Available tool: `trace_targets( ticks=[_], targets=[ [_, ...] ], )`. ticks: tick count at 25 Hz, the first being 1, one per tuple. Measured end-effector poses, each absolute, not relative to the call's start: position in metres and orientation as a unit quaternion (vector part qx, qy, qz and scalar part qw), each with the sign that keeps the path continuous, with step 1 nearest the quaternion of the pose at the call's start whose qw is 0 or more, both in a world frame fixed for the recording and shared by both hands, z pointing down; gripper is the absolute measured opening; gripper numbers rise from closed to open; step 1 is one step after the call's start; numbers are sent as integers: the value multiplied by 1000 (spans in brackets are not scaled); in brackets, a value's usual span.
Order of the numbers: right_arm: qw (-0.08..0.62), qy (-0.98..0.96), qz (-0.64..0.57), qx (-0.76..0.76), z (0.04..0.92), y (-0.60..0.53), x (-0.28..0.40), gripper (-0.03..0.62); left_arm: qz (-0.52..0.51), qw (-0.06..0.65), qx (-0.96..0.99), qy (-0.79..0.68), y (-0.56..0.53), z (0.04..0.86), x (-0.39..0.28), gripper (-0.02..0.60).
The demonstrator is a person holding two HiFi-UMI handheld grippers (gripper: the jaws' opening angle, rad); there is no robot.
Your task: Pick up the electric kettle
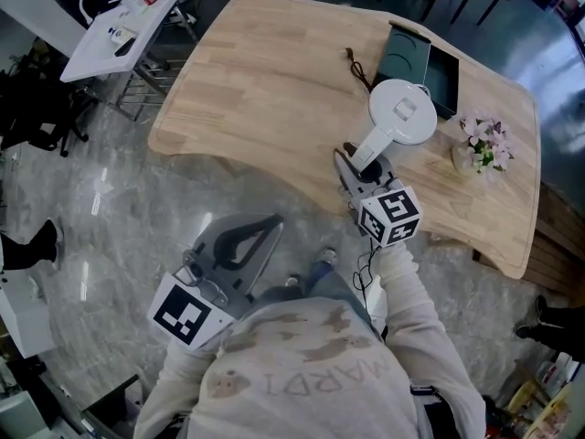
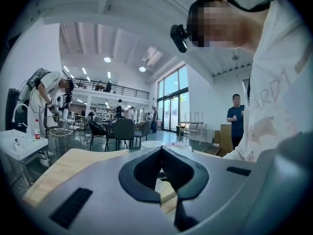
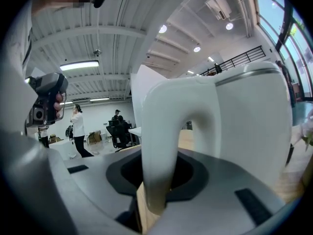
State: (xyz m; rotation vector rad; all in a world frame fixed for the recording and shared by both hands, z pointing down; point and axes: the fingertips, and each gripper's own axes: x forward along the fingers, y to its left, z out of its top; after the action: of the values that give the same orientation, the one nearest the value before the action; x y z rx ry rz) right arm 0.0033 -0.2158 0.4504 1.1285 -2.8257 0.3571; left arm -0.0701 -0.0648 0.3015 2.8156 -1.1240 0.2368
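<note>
The white electric kettle (image 1: 403, 110) stands on the wooden table (image 1: 274, 90), near its front edge, with its handle (image 1: 373, 144) turned toward me. My right gripper (image 1: 362, 166) is shut on that handle. In the right gripper view the handle (image 3: 164, 131) runs down between the dark pads (image 3: 193, 177), and the kettle body (image 3: 254, 121) fills the right side. My left gripper (image 1: 271, 223) hangs off the table over the floor, close to my body. Its jaws (image 2: 161, 151) meet at the tips with nothing between them.
A dark green flat case (image 1: 416, 62) lies just behind the kettle, with a black cord (image 1: 358, 66) at its left. A small vase of pink flowers (image 1: 483, 149) stands to the kettle's right. A white side table (image 1: 119, 26) stands at the far left.
</note>
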Motion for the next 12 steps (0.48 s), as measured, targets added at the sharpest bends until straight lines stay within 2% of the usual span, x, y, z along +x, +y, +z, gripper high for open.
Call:
trace_targets(
  ticks=[12],
  targets=[
    [13, -925, 101, 366, 416, -220, 8, 95, 72, 40, 922, -378, -56, 294, -78, 12]
  ],
)
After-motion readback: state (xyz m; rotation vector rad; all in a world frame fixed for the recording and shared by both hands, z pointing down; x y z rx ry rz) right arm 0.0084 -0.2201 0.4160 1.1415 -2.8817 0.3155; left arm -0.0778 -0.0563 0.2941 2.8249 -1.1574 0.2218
